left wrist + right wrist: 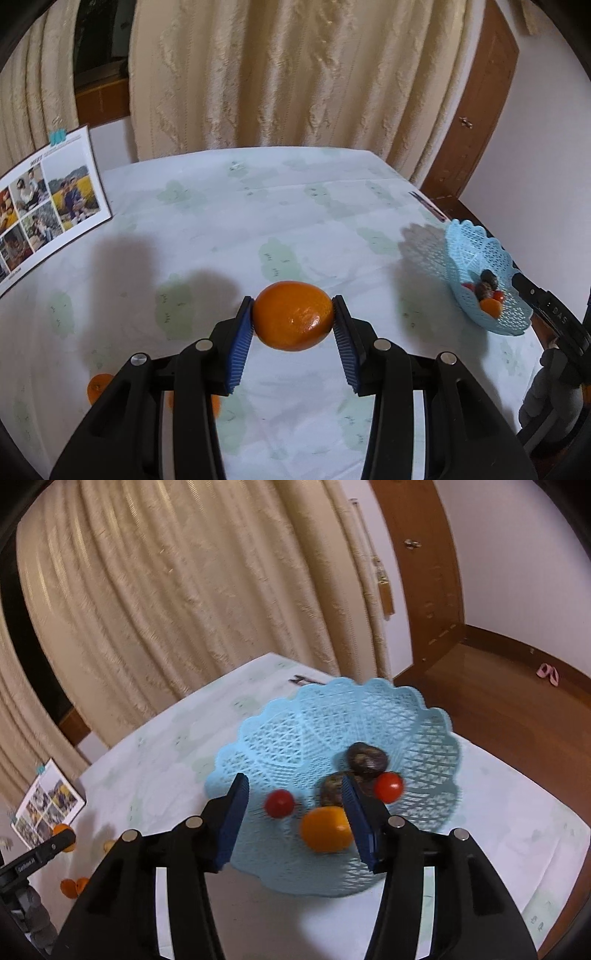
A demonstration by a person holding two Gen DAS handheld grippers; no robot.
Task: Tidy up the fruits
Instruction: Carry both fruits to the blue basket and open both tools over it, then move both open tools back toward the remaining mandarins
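- Our left gripper (pixel 293 322) held an orange (pixel 291 315) pinched between its blue pads, above the counter (pixel 229 221).
- Our right gripper (pixel 295 812) hung over the blue basket (pixel 295 731), jaws wide and gripping nothing.
- In the basket lay two cherry tomatoes (pixel 279 803), a small orange fruit (pixel 325 829) and two dark fruits (pixel 366 758).
- A photo sheet (pixel 44 206) lay at the counter's left edge.
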